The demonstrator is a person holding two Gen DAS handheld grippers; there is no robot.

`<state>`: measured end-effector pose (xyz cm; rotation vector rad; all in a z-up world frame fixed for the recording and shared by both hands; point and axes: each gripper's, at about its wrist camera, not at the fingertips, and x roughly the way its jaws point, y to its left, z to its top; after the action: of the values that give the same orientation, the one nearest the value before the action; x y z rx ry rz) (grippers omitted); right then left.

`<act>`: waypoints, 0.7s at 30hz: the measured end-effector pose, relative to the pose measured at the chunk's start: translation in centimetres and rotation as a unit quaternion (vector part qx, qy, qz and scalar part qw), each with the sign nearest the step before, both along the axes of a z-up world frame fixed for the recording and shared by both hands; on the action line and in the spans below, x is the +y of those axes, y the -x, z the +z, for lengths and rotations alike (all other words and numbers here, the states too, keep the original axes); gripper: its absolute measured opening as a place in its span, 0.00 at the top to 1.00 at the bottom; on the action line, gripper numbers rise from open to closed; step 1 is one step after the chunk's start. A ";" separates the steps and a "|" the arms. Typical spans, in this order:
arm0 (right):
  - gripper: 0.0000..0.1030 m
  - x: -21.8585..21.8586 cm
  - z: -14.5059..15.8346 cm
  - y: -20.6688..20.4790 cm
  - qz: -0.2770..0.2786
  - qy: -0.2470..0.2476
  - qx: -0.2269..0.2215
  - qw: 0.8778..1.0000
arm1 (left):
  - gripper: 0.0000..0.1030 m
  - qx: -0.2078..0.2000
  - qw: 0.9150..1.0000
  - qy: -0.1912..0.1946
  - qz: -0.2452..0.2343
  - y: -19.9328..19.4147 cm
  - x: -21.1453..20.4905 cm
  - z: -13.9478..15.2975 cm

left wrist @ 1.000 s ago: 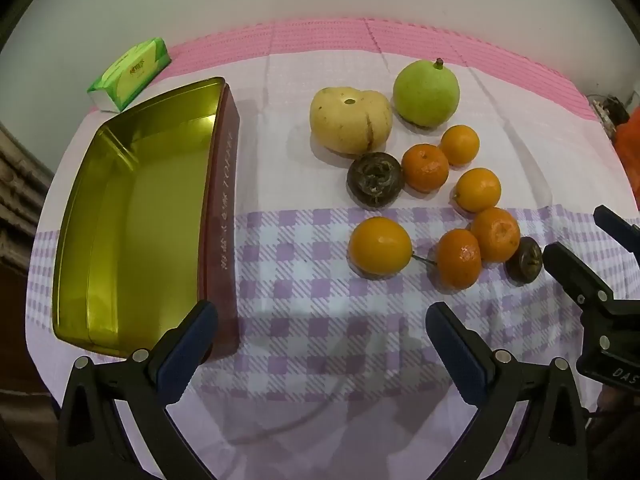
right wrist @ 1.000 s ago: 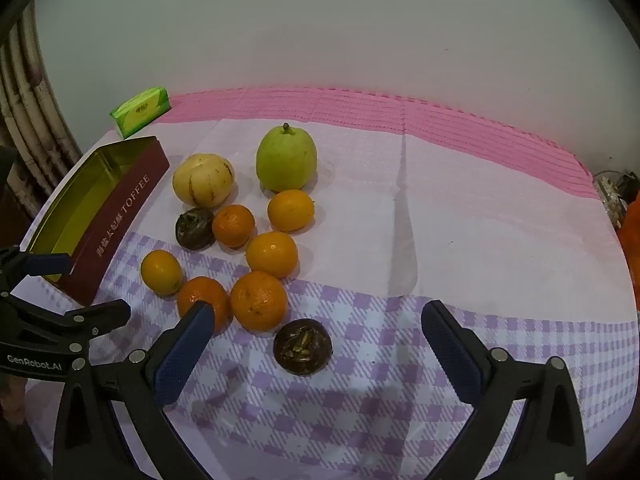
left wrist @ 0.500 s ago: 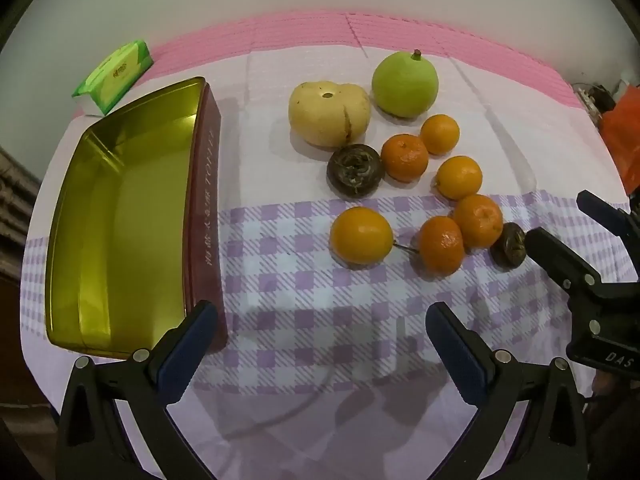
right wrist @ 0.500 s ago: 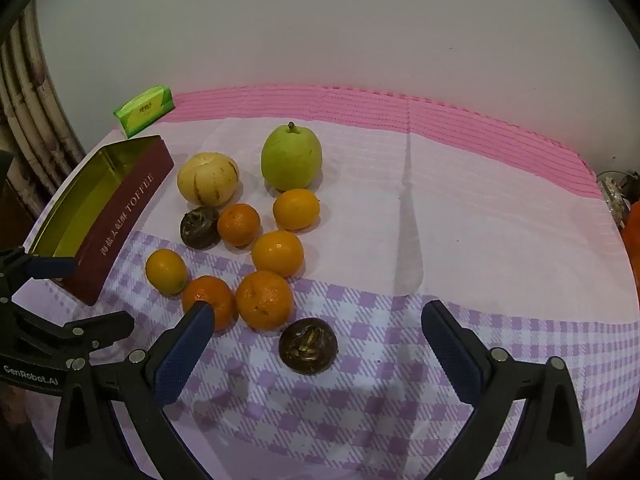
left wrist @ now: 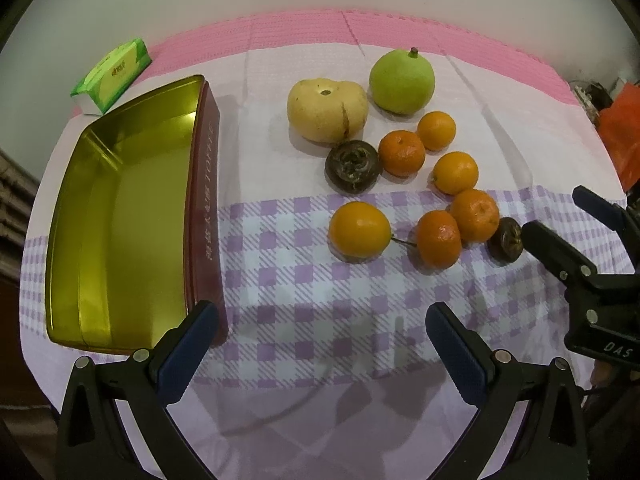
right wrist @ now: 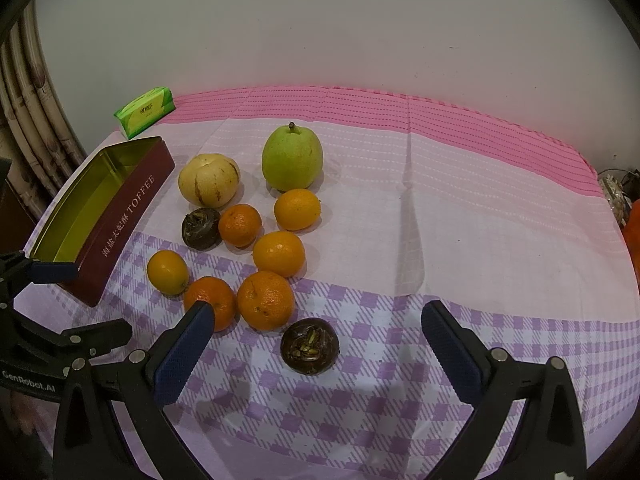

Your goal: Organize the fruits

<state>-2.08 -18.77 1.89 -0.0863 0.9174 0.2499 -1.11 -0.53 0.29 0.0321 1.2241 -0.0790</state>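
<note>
Left wrist view had my left gripper (left wrist: 322, 332) at the bottom of the frame, spread wide and holding nothing, its blue pads (left wrist: 188, 342) over the checked cloth (left wrist: 280, 280). At the left edge sat the tin (left wrist: 200, 208), gold inside and holding nothing, its dark red wall facing the fruit. A green tissue pack (left wrist: 114, 74) lay at the upper left, just beyond the tin's far corner.

Fruit was grouped right of centre. A pale melon (left wrist: 326, 110) and a green pear (left wrist: 401, 76) were farthest back, side by side. A dark mangosteen (left wrist: 351, 166) sat just below the melon, touching an orange (left wrist: 401, 153). Five more oranges trailed toward the lower right. A second mangosteen (left wrist: 505, 239) lay at the end of that line, right beside the tip of my right gripper (left wrist: 576, 220), which entered from the right edge.

Right wrist view showed my right gripper (right wrist: 314, 340) wide apart and holding nothing, with that near mangosteen (right wrist: 310, 345) lying between its fingers on the cloth, touching neither. Orange fruit (right wrist: 265, 300) sat just above it. My left gripper (right wrist: 60, 300) showed at the lower left, by the tin's near end.
</note>
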 end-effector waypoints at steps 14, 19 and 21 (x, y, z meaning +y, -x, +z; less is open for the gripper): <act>0.01 0.6 0.2 0.3 0.004 0.004 0.002 1.000 | 0.01 -0.008 0.999 -0.026 0.022 -0.5 0.9 0.6; 0.01 0.6 0.1 0.5 0.002 0.002 0.005 1.000 | 0.01 -0.006 0.999 -0.030 0.021 -0.6 0.7 0.4; 0.01 0.5 0.1 0.4 0.002 0.001 0.004 1.000 | 0.01 -0.006 0.999 -0.029 0.023 -0.7 0.7 0.4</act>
<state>-2.50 -18.23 1.99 -0.0900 0.9262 0.2532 -0.44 0.16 0.69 0.0539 1.2150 -0.0032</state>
